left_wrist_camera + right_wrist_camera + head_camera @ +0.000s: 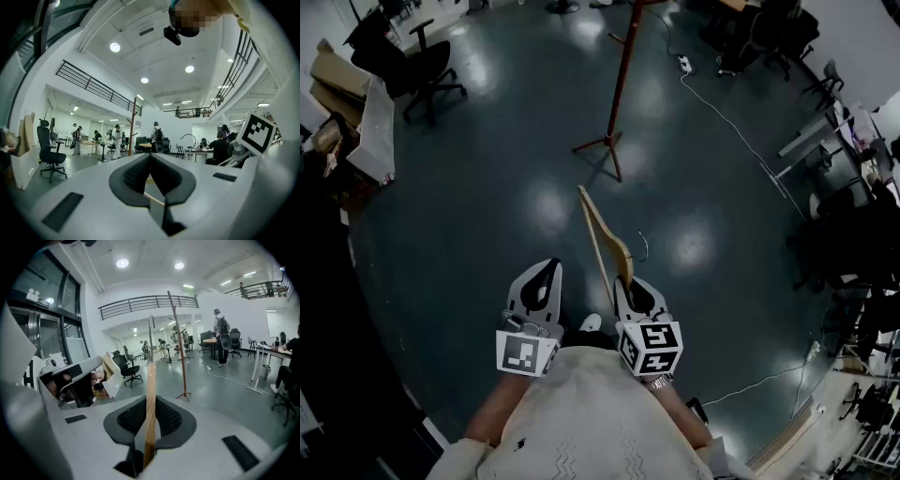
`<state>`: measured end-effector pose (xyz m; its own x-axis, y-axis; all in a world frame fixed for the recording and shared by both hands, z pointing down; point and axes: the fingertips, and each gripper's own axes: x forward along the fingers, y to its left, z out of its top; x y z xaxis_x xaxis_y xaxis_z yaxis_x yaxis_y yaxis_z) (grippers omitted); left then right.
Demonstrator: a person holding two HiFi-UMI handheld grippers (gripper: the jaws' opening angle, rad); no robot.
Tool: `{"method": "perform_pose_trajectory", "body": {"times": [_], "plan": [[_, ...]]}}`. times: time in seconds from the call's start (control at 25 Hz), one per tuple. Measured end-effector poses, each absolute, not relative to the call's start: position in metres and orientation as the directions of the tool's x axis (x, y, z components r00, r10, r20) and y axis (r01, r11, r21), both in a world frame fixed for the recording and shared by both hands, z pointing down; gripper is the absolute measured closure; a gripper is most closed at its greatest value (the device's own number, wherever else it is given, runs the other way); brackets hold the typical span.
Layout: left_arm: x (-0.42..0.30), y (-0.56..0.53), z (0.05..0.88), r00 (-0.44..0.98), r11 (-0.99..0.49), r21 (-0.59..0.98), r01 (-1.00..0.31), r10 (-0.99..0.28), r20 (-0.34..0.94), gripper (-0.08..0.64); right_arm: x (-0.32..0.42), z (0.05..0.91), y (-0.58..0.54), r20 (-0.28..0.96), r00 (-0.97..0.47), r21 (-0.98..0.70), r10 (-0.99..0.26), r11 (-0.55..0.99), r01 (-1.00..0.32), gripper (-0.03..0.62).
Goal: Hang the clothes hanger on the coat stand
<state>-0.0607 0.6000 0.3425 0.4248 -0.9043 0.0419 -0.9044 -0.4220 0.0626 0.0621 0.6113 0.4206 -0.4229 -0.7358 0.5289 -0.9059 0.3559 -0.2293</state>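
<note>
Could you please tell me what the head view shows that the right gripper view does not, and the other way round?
Only the head view shows the person's light sweater and the marker cube on the right gripper. Only the right gripper view looks straight along that gripper's jaws, shut on the wooden hanger, and takes in the balcony railing and ceiling lights. Both show the hanger and the coat stand standing ahead, apart from it.

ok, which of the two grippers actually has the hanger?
The right gripper: its jaws are shut on the wooden hanger, which sticks out ahead of it. The left gripper has its jaws together with nothing between them.
</note>
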Motion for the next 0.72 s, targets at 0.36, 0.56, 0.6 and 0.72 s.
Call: {"method": "perform_pose_trajectory", "body": {"times": [0.36, 0.56, 0.6, 0.72], "plan": [[-0.058, 0.496, 0.354, 0.436, -0.431, 0.125, -0.894, -0.900, 0.019, 0.548, 0.075, 0.442, 0.532, 0.575, -0.354, -0.216, -0.737, 0.281, -0.935, 0.523], [-0.080, 0.407, 0.366, 0.482, -0.473, 0.145, -0.869, -0.875, 0.032, 0.548, 0.054, 0.458, 0.456, 0.606, -0.308, -0.211, -0.733, 0.225, -0.951, 0.523], [-0.085, 0.387, 0.366, 0.490, -0.481, 0.149, -0.864, -0.871, 0.032, 0.548, 0.048, 0.459, 0.439, 0.609, -0.301, -0.209, -0.734, 0.218, -0.953, 0.523], [-0.099, 0.330, 0.360, 0.527, -0.519, 0.141, -0.843, -0.849, 0.022, 0.548, 0.027, 0.454, 0.384, 0.606, -0.277, -0.205, -0.746, 0.190, -0.960, 0.523]]}}
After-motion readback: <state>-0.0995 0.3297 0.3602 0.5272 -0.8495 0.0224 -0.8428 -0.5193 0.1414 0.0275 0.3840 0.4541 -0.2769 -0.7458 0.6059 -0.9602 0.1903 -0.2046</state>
